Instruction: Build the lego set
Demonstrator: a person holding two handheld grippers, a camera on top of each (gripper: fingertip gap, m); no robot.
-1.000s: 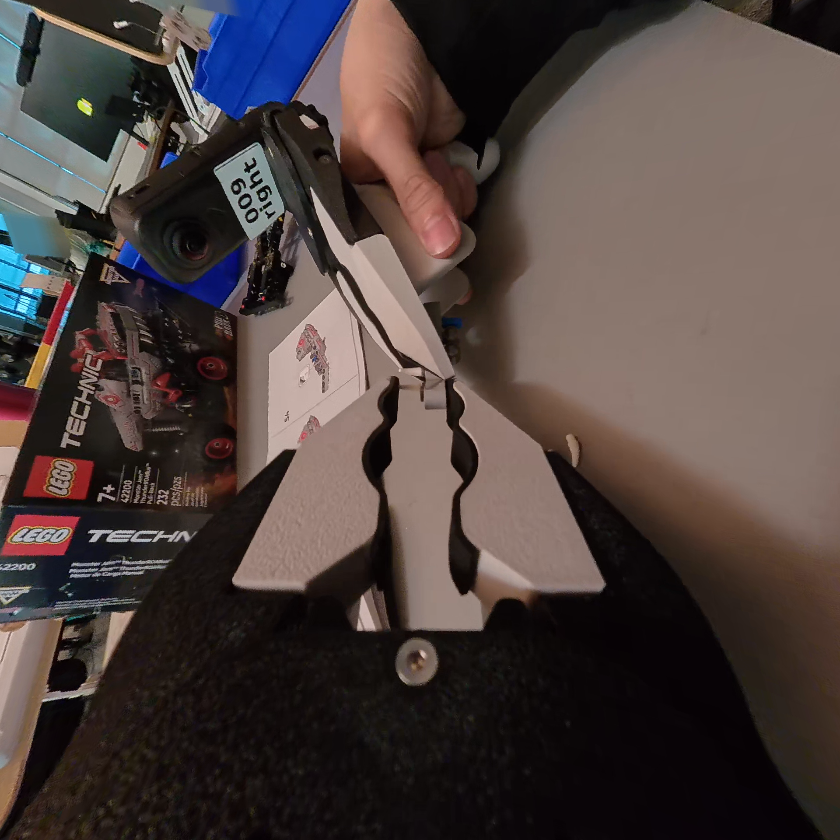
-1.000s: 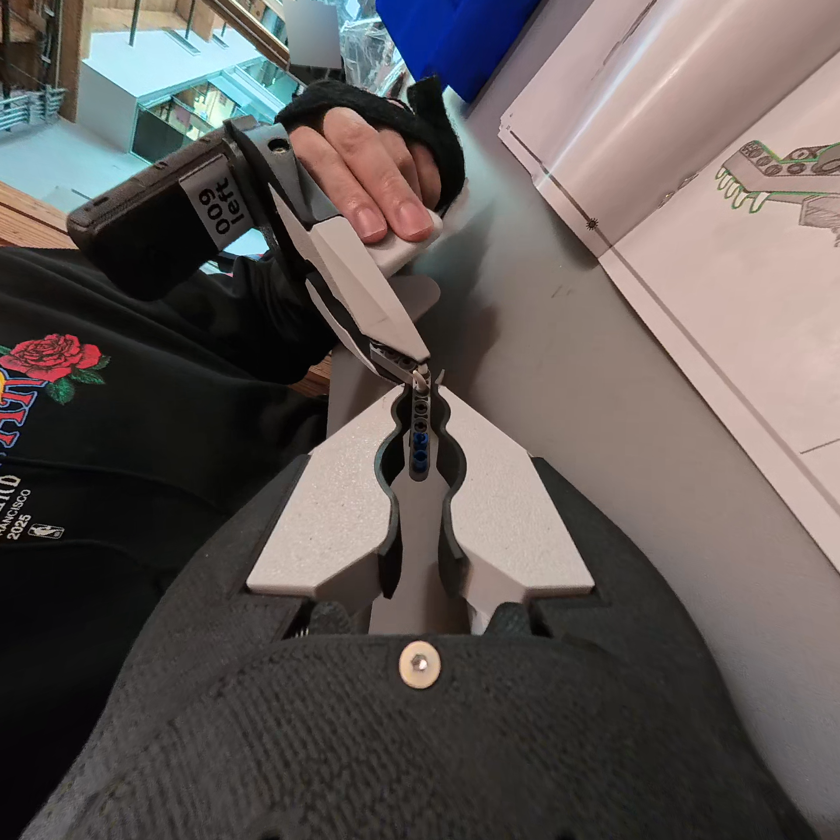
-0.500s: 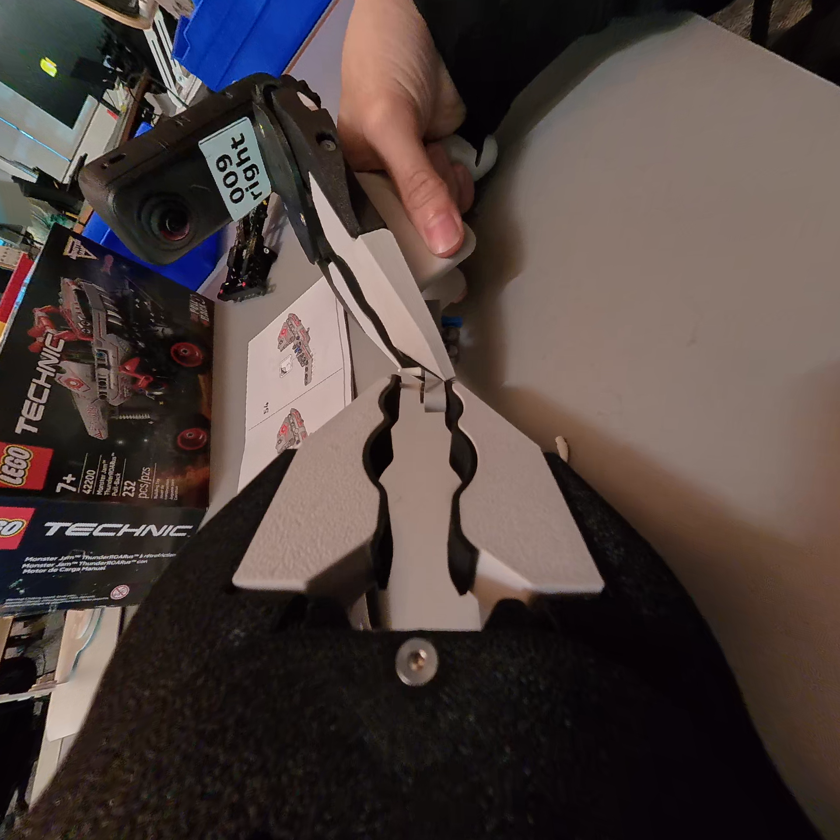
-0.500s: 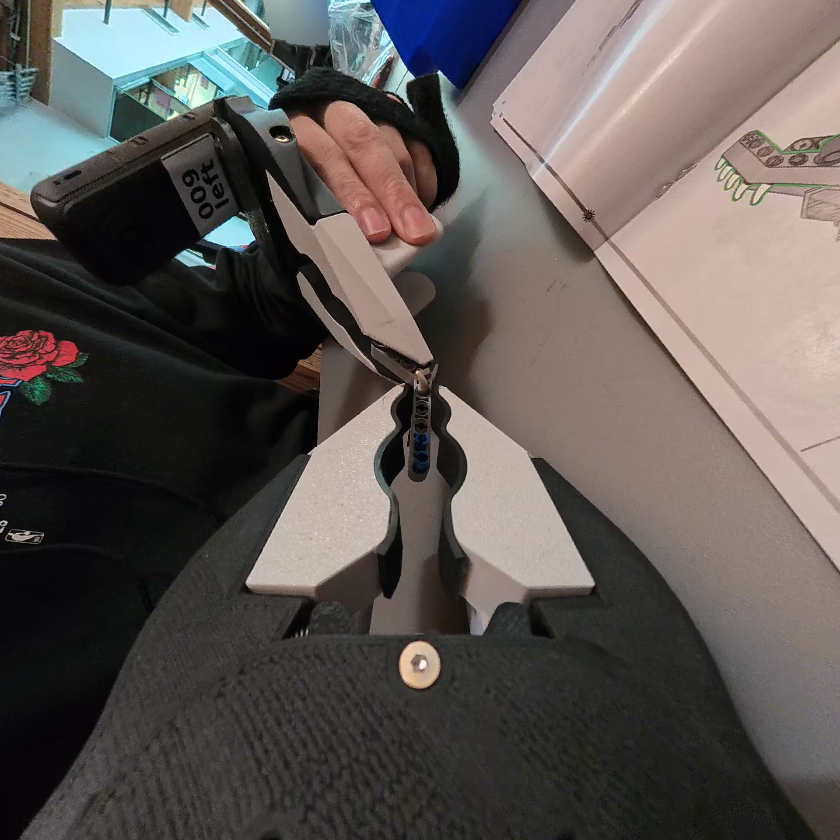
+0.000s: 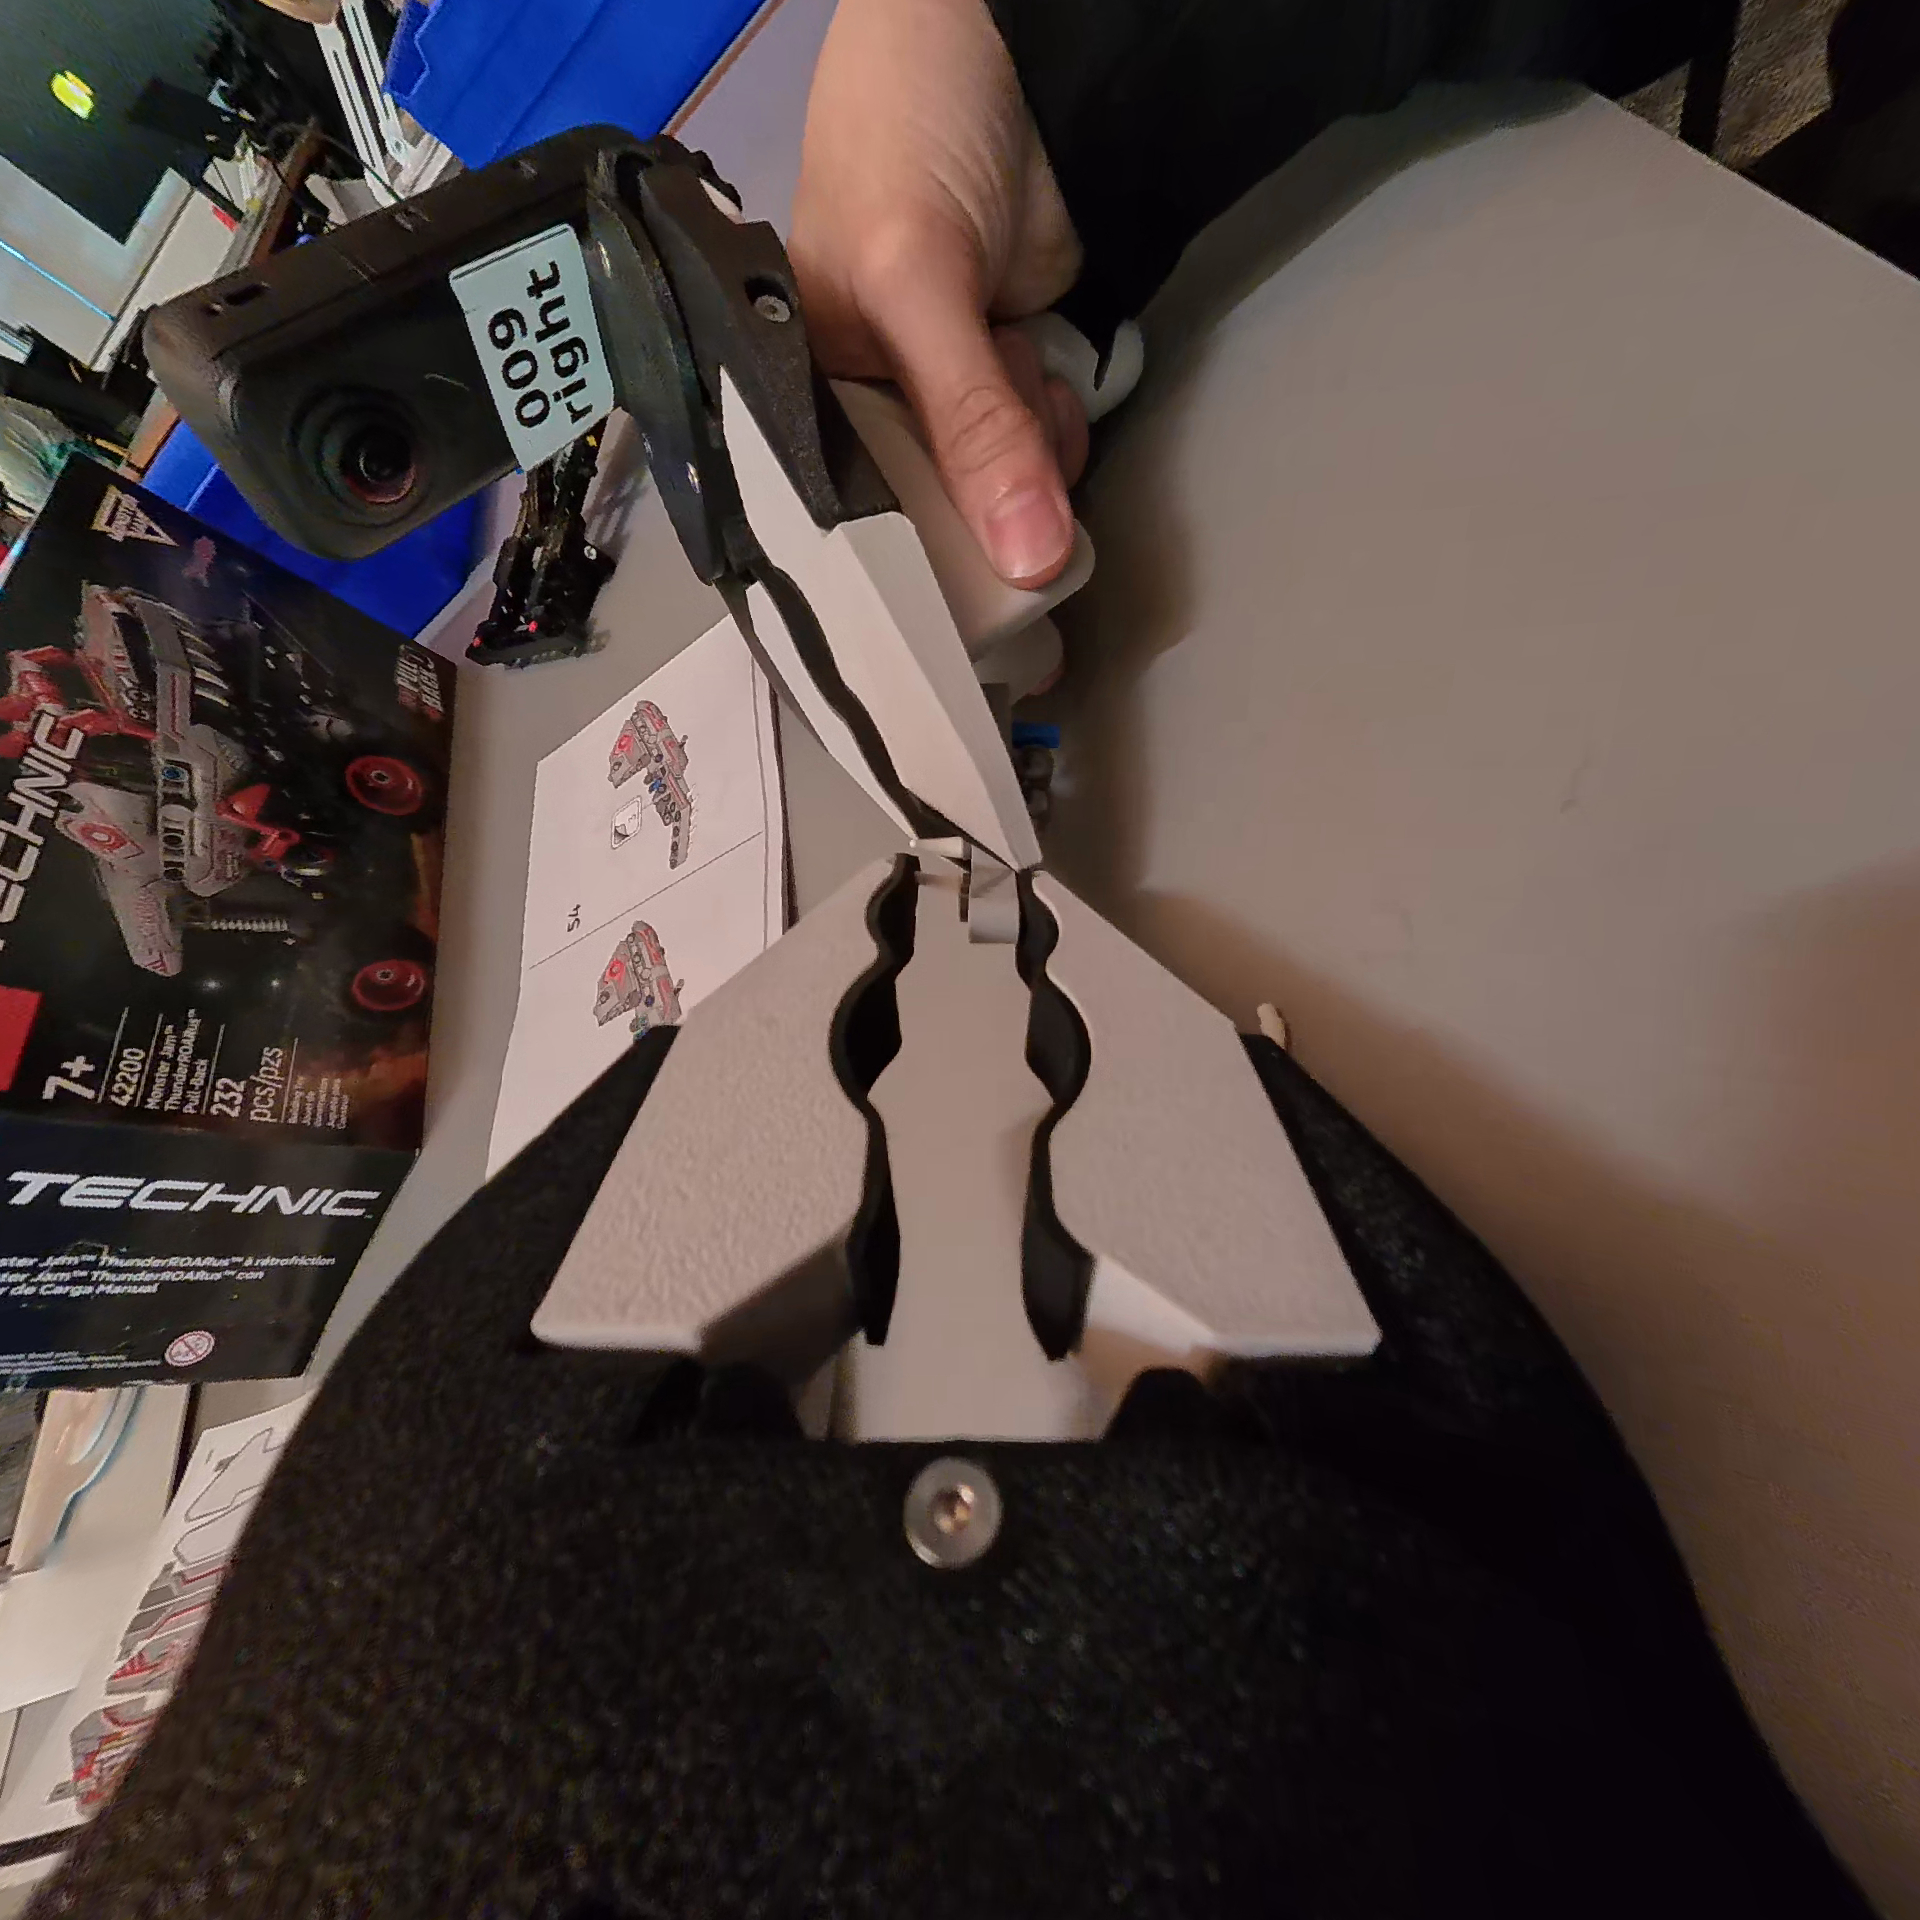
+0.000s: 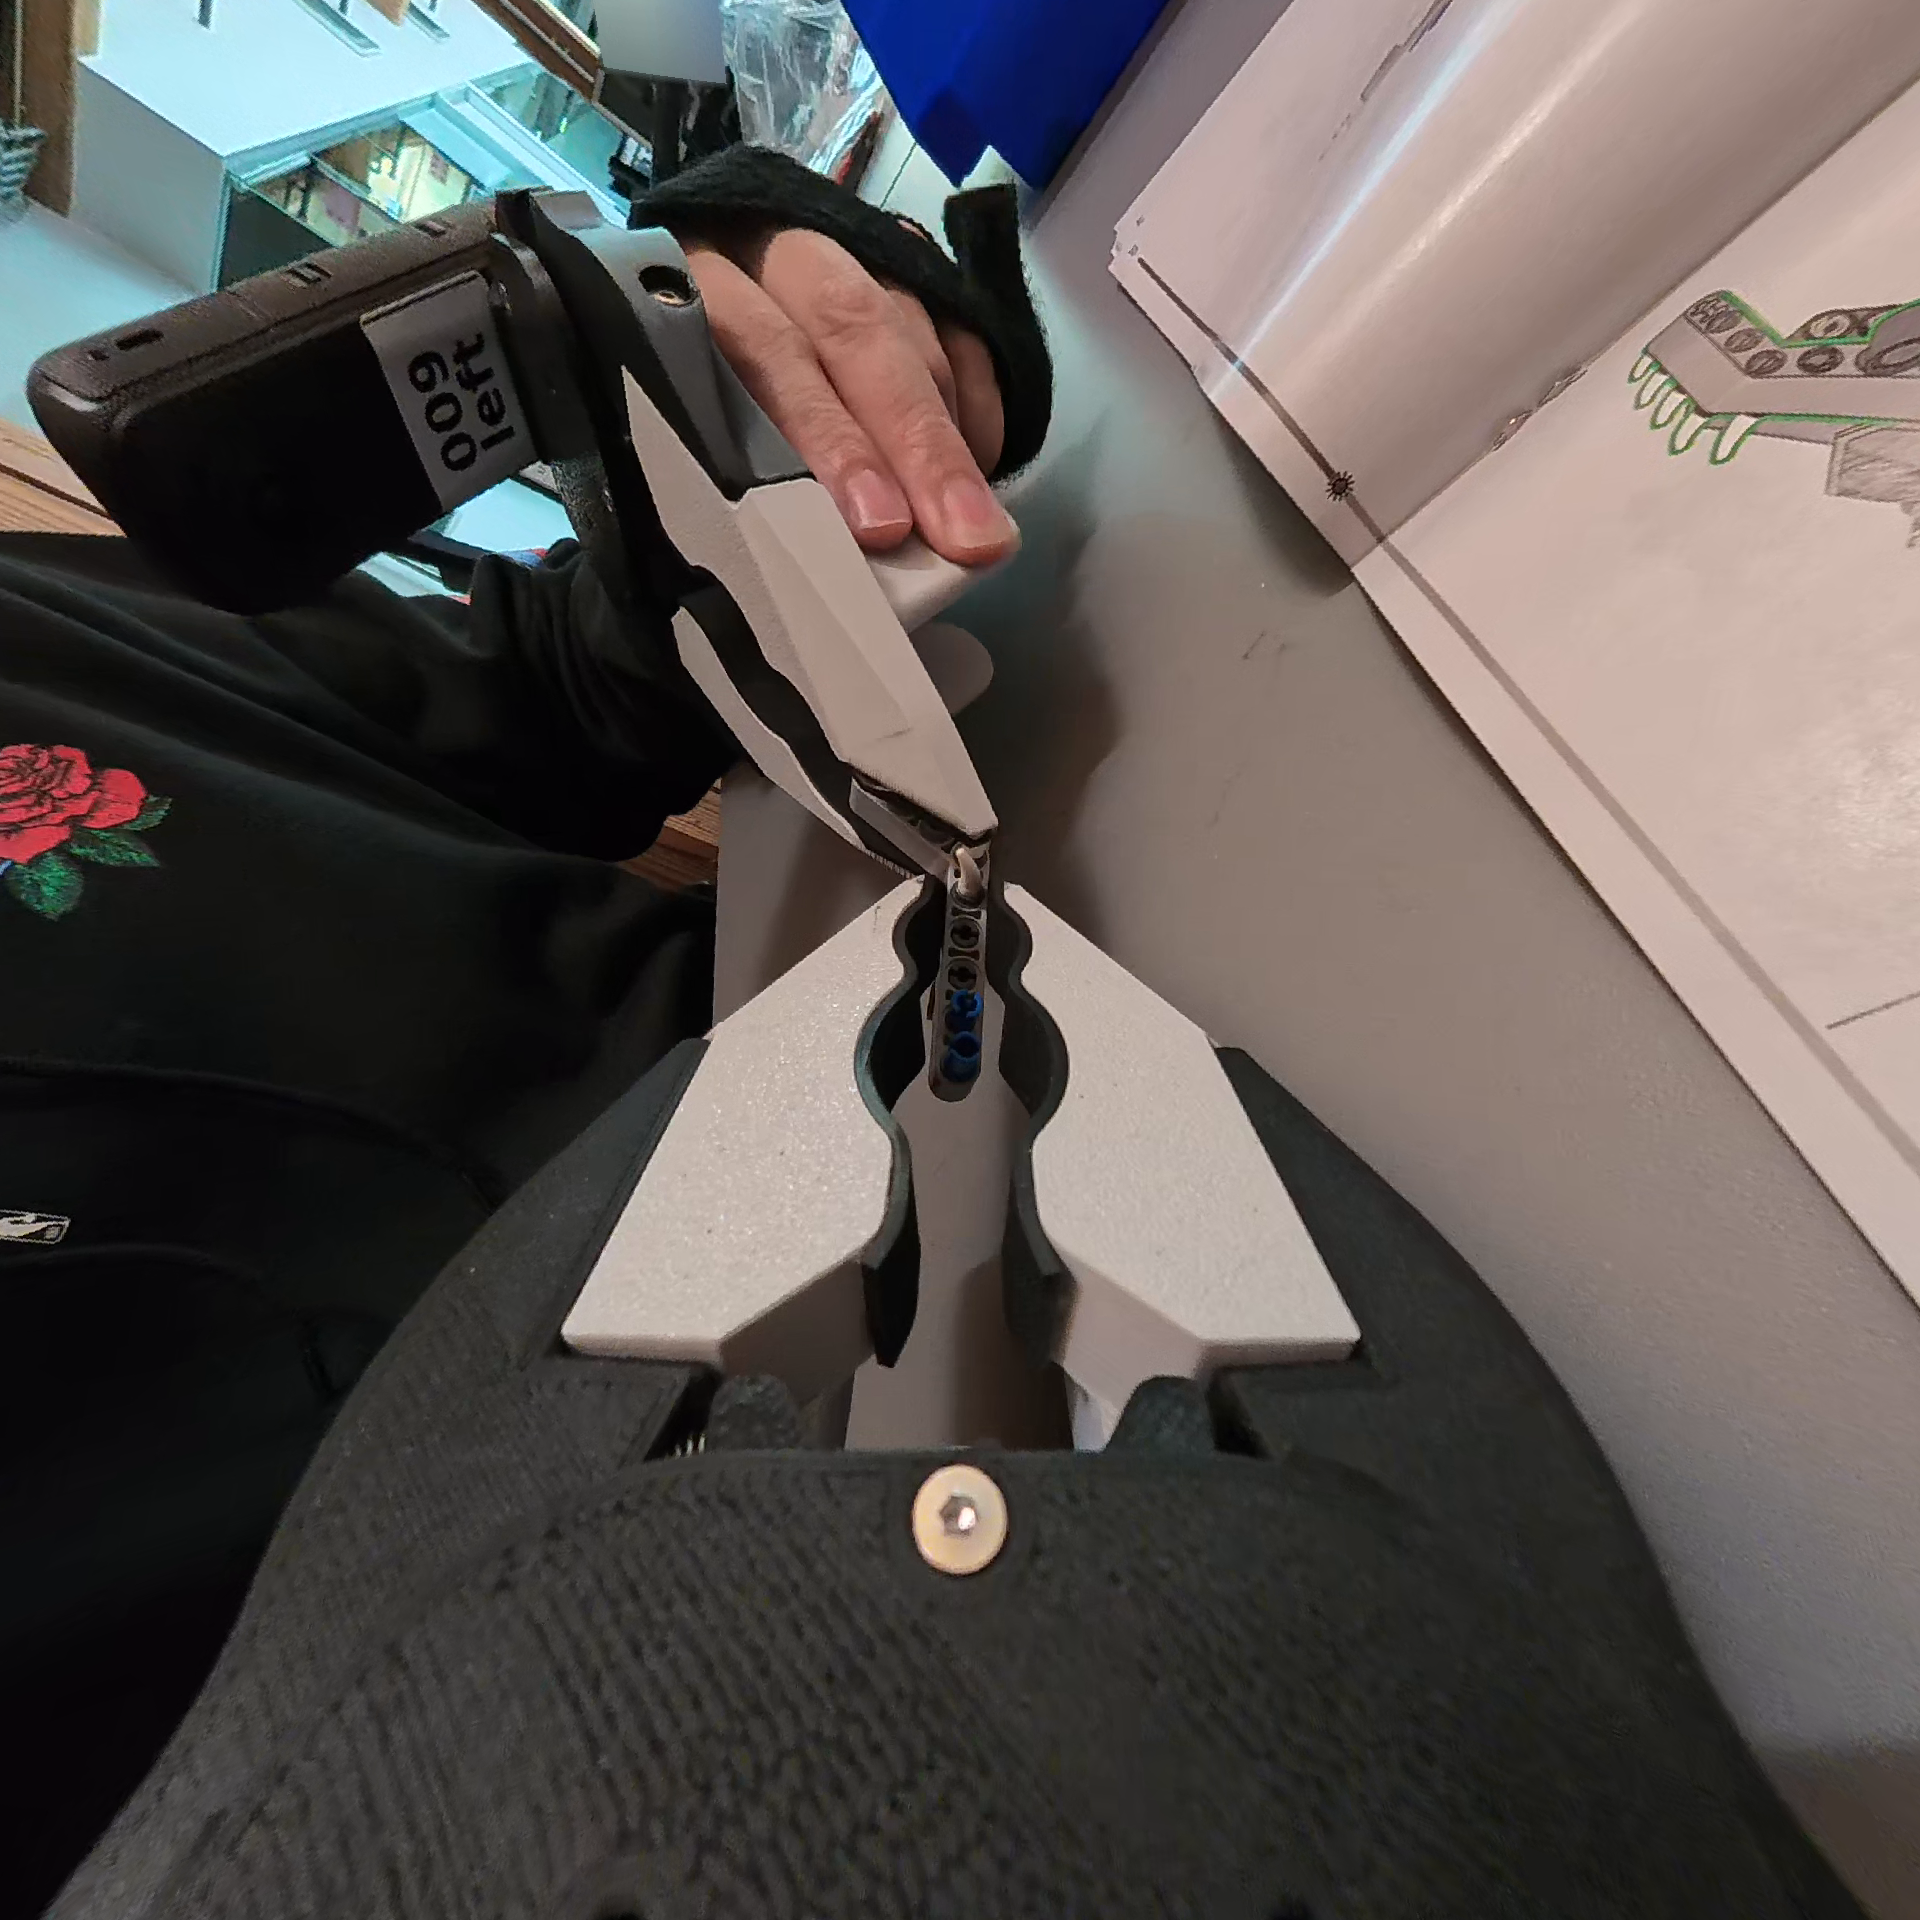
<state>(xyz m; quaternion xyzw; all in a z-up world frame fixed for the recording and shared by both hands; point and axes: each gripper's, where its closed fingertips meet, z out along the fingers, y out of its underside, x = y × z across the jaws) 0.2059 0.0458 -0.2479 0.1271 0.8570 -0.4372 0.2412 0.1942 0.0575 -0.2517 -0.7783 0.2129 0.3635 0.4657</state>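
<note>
Lying cropped at the frame edge on the grey table (image 5: 1455, 623): set box (image 5: 208, 883) and open manual (image 5: 644, 831). Meeting tip to tip above it, right gripper (image 6: 961, 904) clamping a dark holed beam (image 6: 961, 997) with blue pins, left gripper (image 5: 961, 883) pinching a small grey piece (image 5: 987, 914). Hiding the joint itself, those tips; hard making out the pale peg (image 6: 966, 864) between them.
</note>
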